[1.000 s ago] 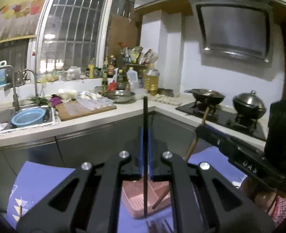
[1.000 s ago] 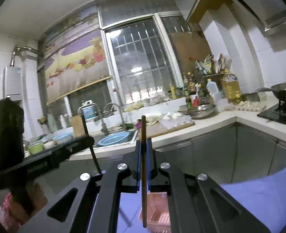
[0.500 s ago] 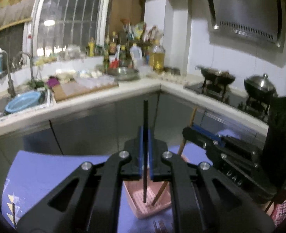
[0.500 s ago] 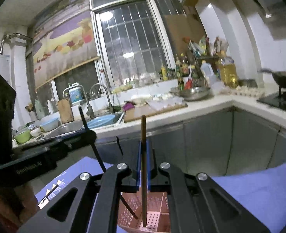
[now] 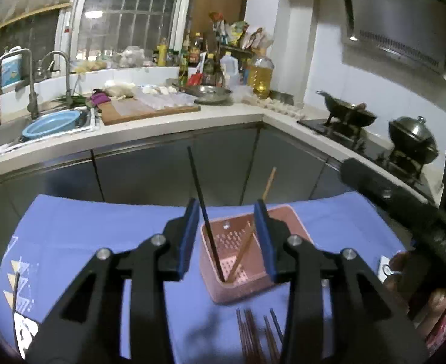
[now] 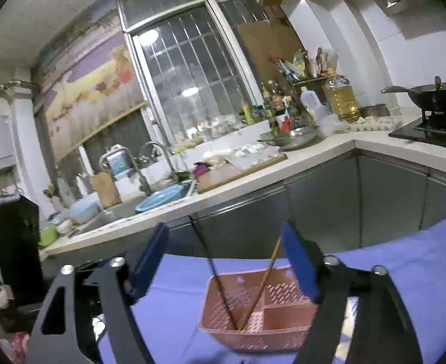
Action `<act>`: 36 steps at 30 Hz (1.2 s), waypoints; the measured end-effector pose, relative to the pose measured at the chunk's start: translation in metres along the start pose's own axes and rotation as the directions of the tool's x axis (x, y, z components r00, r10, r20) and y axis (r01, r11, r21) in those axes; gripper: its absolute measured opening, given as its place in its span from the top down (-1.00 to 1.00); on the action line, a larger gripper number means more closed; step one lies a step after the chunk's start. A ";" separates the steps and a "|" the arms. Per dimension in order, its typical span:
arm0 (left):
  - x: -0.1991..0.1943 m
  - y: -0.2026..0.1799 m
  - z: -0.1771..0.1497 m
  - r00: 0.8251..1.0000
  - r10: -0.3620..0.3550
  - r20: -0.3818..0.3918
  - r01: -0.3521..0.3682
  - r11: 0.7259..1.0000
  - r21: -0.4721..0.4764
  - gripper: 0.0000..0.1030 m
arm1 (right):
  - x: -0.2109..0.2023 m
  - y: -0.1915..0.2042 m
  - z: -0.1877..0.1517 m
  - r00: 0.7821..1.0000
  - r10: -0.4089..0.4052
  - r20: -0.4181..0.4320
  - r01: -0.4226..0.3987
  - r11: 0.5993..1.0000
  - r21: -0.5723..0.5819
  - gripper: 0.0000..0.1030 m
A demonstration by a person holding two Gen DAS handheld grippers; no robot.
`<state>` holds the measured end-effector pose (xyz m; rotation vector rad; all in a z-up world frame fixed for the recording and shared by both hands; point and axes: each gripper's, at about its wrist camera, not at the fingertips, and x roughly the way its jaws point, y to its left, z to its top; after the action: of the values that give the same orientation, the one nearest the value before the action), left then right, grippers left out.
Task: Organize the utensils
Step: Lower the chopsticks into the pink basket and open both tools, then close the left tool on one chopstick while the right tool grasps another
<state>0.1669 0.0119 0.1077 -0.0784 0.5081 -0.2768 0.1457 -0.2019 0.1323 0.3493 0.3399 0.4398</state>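
Observation:
A pink perforated utensil basket (image 5: 283,227) (image 6: 283,333) stands on the blue cloth. A black chopstick (image 5: 204,209) (image 6: 213,270) and a brown wooden chopstick (image 5: 247,245) (image 6: 262,282) lean inside its near compartment. My left gripper (image 5: 226,236) is open and empty just above the basket. My right gripper (image 6: 227,261) is open and empty above it too; its body shows at the right of the left wrist view (image 5: 404,212). Several loose chopsticks (image 5: 256,336) lie on the cloth in front of the basket.
The blue cloth (image 5: 86,227) covers the table. Behind it runs a grey kitchen counter (image 5: 162,127) with a sink, blue basin (image 5: 51,119), cutting board and bottles. A stove with a wok (image 5: 350,115) and pot (image 5: 412,139) is at right.
Both grippers have lowered toward the basket and opened. The black chopstick left the left gripper and the wooden one left the right; both now lean in the basket.

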 end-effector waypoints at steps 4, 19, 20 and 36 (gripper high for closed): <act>-0.026 0.002 -0.042 1.000 -0.015 -0.027 0.016 1.000 0.019 0.30 | -0.040 0.000 -0.030 0.999 0.023 -0.026 -0.022 0.999 0.027 -0.93; -0.001 -0.028 -0.214 0.905 -0.116 -0.409 0.135 0.991 0.019 0.64 | -0.050 0.005 -0.223 0.833 -0.175 -0.525 0.152 0.985 -0.086 0.65; 0.000 -0.029 -0.217 0.902 -0.114 -0.416 0.135 0.991 0.021 0.64 | -0.049 0.008 -0.228 0.828 -0.186 -0.528 0.156 0.982 -0.103 0.65; 0.025 -0.027 -0.218 0.902 0.006 -0.432 0.030 0.997 0.077 0.65 | -0.048 -0.004 -0.235 0.805 -0.314 -0.503 0.241 0.948 -0.206 0.70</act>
<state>0.0740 -0.0223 -0.0901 0.0628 0.9387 -0.3287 0.0143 -0.1684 -0.0658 0.0333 0.8917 0.2583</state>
